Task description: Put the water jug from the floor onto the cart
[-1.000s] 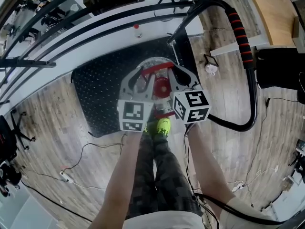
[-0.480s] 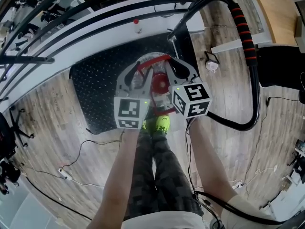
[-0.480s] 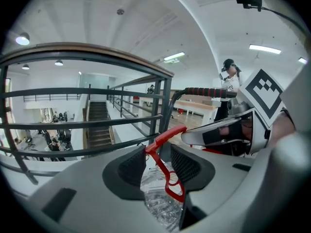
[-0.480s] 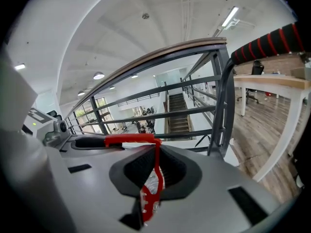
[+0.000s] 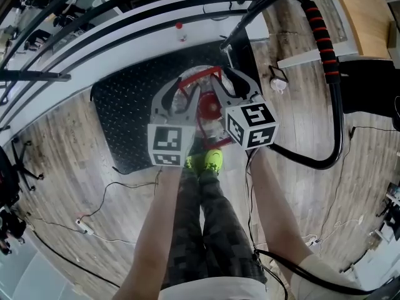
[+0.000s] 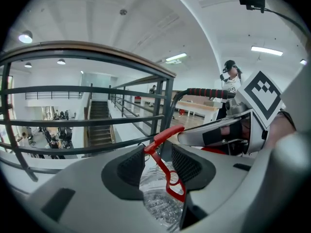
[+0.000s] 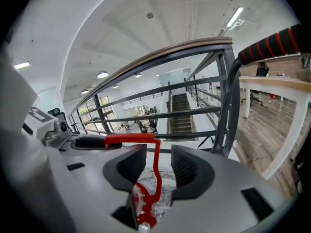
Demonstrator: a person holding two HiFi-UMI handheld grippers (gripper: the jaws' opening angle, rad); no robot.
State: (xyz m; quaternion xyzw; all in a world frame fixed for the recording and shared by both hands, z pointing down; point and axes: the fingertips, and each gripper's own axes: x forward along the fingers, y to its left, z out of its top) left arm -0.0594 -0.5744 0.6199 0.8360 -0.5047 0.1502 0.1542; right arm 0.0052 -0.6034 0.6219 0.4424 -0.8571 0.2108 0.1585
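The clear plastic water jug [image 5: 201, 87] with a red cap is being shown standing on the black bumpy metal deck of the cart [image 5: 125, 108], just in front of the person's bright green shoes [image 5: 206, 162]. The jug's thin red handle [image 5: 201, 76] is being shown sticking up.

The left gripper [image 5: 181, 92] is being held at the jug's left side. Its jaws are being kept wide apart, and they have just been opening. The red handle is being seen between the dark pads [image 6: 132, 168], but it is not being squeezed.

The right gripper [image 5: 228, 83] is being held at the jug's right side. Its jaws have just been opening too and are standing partly apart. The handle's upright bar is being seen in the gap between them, with space on both sides.
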